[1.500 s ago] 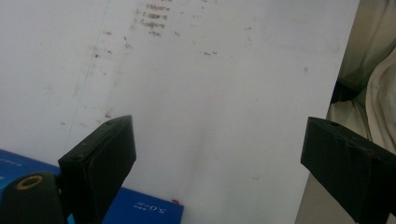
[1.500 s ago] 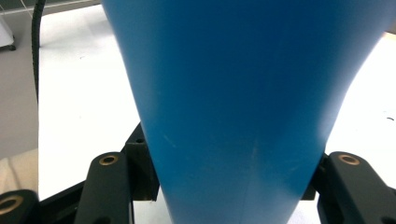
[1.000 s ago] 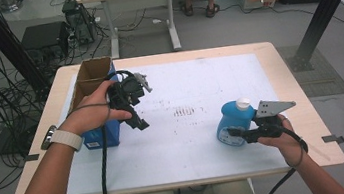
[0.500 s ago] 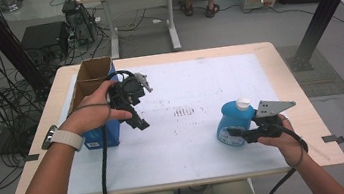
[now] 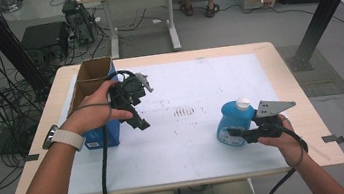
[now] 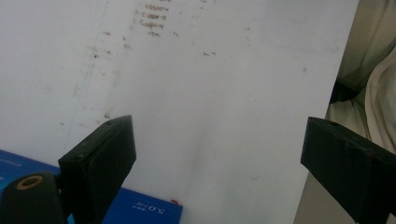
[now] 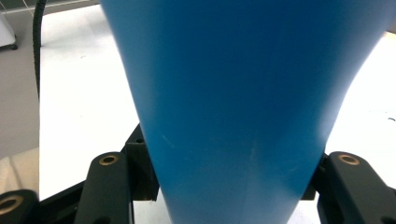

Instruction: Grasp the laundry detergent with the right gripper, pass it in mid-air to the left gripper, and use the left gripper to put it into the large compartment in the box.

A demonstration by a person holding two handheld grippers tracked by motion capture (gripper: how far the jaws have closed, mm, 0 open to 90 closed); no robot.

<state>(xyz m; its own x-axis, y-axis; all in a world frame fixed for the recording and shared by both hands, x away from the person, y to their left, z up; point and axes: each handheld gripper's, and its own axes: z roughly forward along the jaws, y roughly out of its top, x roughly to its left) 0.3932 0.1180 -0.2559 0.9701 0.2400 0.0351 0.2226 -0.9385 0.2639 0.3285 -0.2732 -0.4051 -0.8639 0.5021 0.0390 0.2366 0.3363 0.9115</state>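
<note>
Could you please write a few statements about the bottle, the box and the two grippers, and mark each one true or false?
1. The right gripper is shut on the blue bottle. True.
2. The bottle has a red cap. False: its cap is white.
3. The left gripper holds nothing between its open jaws. True.
4. The open cardboard box stands at the table's right edge. False: it stands at the left edge, by the left hand.

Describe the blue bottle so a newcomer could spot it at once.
Start at the white mat covering the table. At its near right stands the blue bottle, clamped in the right claw. Its white cap and rounded body distinguish it from the squared blue box opposite.
</note>
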